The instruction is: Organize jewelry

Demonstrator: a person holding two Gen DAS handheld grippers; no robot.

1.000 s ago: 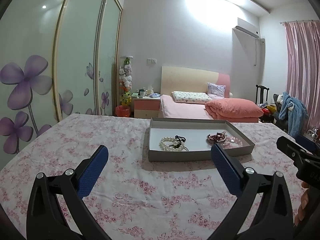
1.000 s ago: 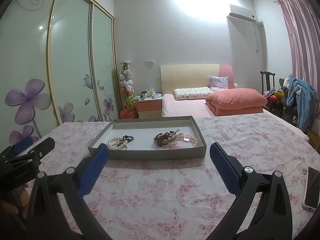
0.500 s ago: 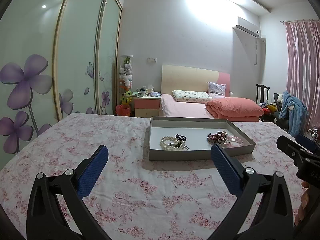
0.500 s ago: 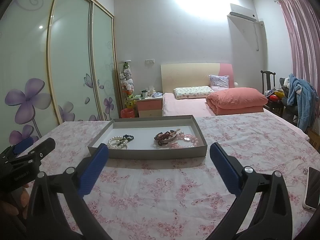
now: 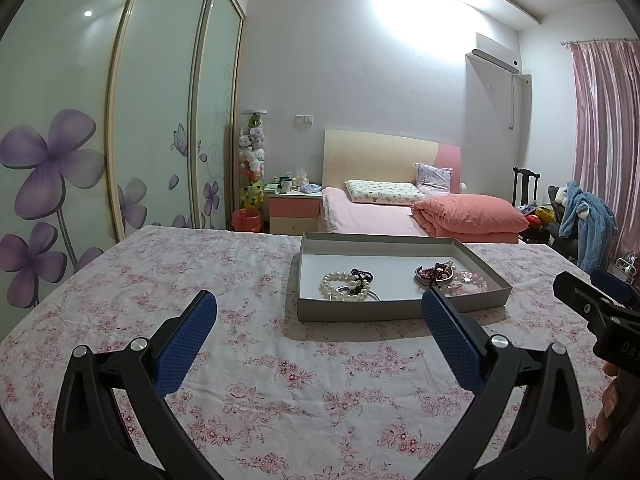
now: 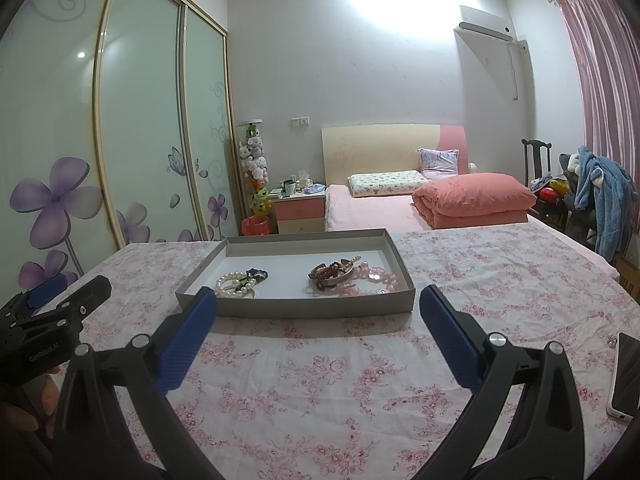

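A shallow grey box stands on the floral tablecloth ahead of both grippers. In it lie a white pearl bracelet with a dark beaded piece beside it, a dark red bead bracelet on a metal bangle, and a pink bead bracelet. My left gripper is open and empty, short of the box's near wall. My right gripper is open and empty, its left fingertip over the box's near left corner.
A phone lies at the table's right edge. The floral cloth covers the table. Behind it are a bed with pink bedding, a nightstand and a sliding wardrobe on the left.
Both grippers have drifted slightly toward the box, which looks a little nearer. Both stay open and empty. The jewelry has not moved.
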